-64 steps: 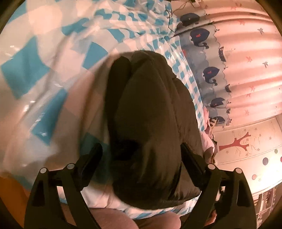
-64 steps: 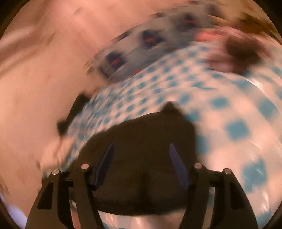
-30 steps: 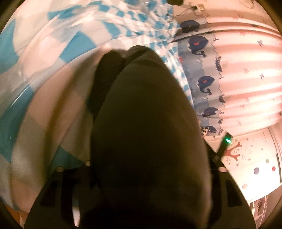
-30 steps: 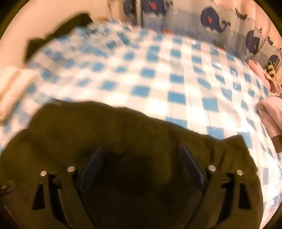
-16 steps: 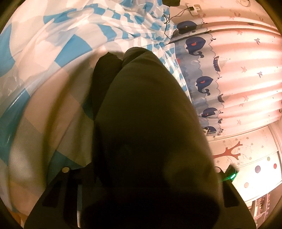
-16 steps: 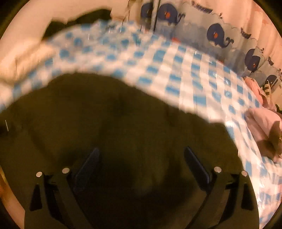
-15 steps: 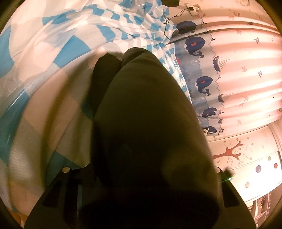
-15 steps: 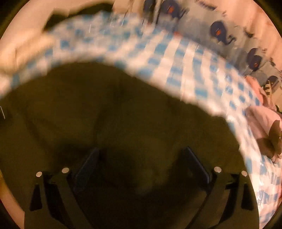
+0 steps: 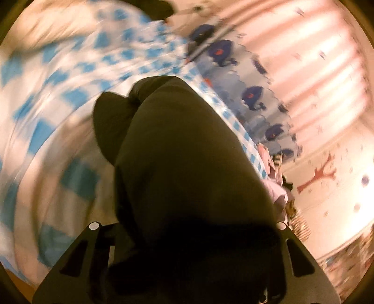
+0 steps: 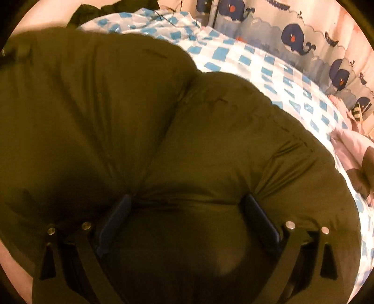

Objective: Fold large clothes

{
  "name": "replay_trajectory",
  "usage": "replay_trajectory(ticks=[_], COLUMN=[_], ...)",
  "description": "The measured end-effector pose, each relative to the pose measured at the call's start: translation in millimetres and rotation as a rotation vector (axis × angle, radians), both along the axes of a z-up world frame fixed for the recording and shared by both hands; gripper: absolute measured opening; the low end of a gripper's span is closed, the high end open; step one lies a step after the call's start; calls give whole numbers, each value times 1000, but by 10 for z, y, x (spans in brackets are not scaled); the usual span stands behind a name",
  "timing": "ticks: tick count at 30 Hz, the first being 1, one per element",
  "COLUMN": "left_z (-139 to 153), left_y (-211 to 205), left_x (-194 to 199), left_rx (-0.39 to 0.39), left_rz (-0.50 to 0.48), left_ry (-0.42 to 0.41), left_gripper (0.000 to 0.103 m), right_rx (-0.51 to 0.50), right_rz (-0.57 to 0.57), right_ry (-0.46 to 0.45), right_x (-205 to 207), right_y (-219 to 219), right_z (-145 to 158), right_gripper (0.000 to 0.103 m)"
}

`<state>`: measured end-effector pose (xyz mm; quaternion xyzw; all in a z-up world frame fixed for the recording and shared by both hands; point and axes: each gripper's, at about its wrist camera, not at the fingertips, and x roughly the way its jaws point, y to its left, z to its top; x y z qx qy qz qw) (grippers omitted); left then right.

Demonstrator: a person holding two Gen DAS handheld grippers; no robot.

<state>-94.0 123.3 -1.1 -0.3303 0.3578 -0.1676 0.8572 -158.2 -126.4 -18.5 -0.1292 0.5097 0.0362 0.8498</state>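
Note:
A bulky dark olive padded jacket (image 9: 187,163) lies on a bed with a blue-and-white checked sheet (image 9: 58,121). In the left wrist view it covers my left gripper (image 9: 187,233); the fingers are hidden under the fabric. In the right wrist view the jacket (image 10: 116,117) fills most of the frame. My right gripper (image 10: 187,210) has its jaws wide apart, with a puffy fold of the jacket bulging between the blue pads (image 10: 116,215).
A whale-print curtain (image 10: 303,46) and pink star curtain (image 9: 315,58) hang along the bed's far side. Pink clothing (image 10: 350,145) lies at the bed's right edge. A dark item (image 10: 93,11) sits at the far end.
Both grippers have pressed further into the jacket, and it now fills more of the right wrist view. The left wrist view has swung and blurred.

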Motion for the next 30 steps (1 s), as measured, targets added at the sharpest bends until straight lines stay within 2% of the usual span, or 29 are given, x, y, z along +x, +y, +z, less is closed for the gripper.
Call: replay_trajectory(ticks=[2, 6, 8, 9, 11, 14, 16, 19, 24, 27, 30], left_z=[272, 661, 798, 820, 909, 961, 933, 786, 345, 107, -91], left_y=[-218, -692, -1015, -1124, -1532, -2052, -2416, -2904, -3635, -3935, -4139], left_x=[-33, -18, 66, 2, 39, 34, -40, -85, -196, -271, -530], left_rx=[75, 208, 266, 286, 350, 445, 495, 580, 709, 778, 865], left_rz=[-37, -122, -174, -196, -268, -367, -449, -555, -702, -765, -797], left_ry=[-64, -153, -184, -193, -214, -241, -243, -249, -236, -234, -271], left_gripper=[33, 32, 32, 32, 32, 32, 32, 32, 32, 33, 37], right_rx=[80, 286, 348, 347, 338, 386, 432, 672, 1143, 1297, 1370], right_rz=[-3, -51, -34, -13, 38, 100, 104, 38, -229, -337, -386], right_ry=[18, -69, -6, 16, -11, -62, -116, -182, -246, -284, -340], right_x=[-5, -269, -288, -306, -394, -611, -833, -1189, -1563, -1687, -1709], right_y=[-103, -502, -603, -618, -618, -726, -915, -1465, -2624, -3019, -3289], right_z=[159, 538, 436, 347, 317, 478, 599, 738, 590, 472, 489], right_gripper=[94, 94, 94, 95, 95, 94, 94, 94, 94, 94, 95])
